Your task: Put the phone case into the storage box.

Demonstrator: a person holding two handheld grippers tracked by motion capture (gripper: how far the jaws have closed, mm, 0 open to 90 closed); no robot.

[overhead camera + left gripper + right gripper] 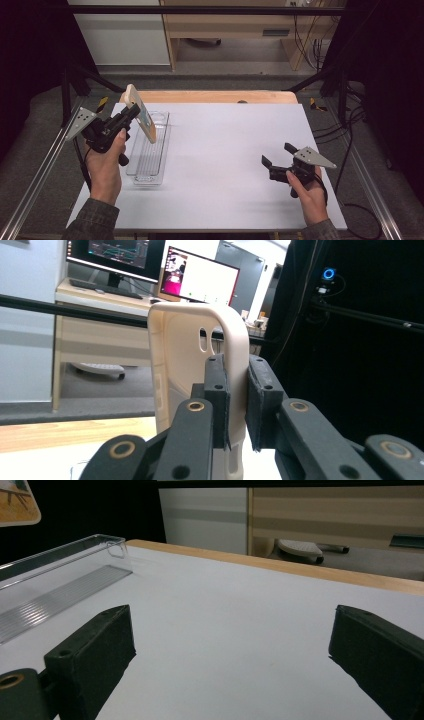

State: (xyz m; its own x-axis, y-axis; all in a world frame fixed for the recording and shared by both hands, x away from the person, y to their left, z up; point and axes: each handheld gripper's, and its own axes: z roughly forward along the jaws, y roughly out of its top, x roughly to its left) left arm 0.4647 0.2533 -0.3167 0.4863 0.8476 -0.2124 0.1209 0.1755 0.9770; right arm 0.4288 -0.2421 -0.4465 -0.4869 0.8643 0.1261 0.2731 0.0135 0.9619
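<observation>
The left gripper (131,111) has its two black padded jaws closed on one side edge of a beige, smooth plastic phone case (141,120) with rounded corners and a small oval hole near its top. The case is held in the air, tilted, with its long axis running up and away, directly above the far end of a long, narrow, transparent plastic tray (148,159) with a ribbed floor. The tray lies lengthwise on the matte white table (225,150), so I judge the case must go straight down. The right gripper (278,154) hovers well apart, jaws wide and empty.
</observation>
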